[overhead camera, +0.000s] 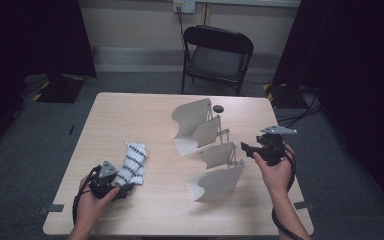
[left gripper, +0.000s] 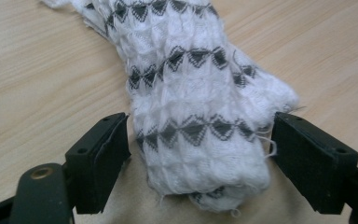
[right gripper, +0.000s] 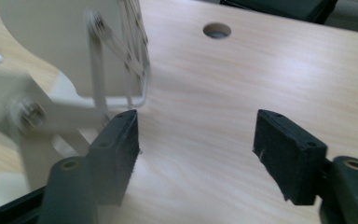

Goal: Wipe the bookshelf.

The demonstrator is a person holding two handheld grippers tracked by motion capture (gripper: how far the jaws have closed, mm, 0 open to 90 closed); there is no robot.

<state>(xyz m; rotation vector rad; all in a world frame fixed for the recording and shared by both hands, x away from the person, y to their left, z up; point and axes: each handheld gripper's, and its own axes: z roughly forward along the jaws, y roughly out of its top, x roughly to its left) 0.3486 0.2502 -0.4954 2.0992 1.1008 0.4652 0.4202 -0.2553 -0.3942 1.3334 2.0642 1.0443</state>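
Observation:
A rolled white towel with rows of black diamonds lies at the table's front left. Its near end sits between the jaws of my left gripper. Those jaws stand open on either side of it, the right pad brushing loose fibres and the left pad a little apart from it. A white device of several curved panels joined by thin metal rods stands mid-table. My right gripper is just to its right, pointing at it. It is open and empty, with its left jaw close to the wire rods.
The wooden table has a round cable hole behind the device. A black folding chair stands beyond the far edge. Cables run over the floor at right. Bare tabletop lies at the back left and along the front edge.

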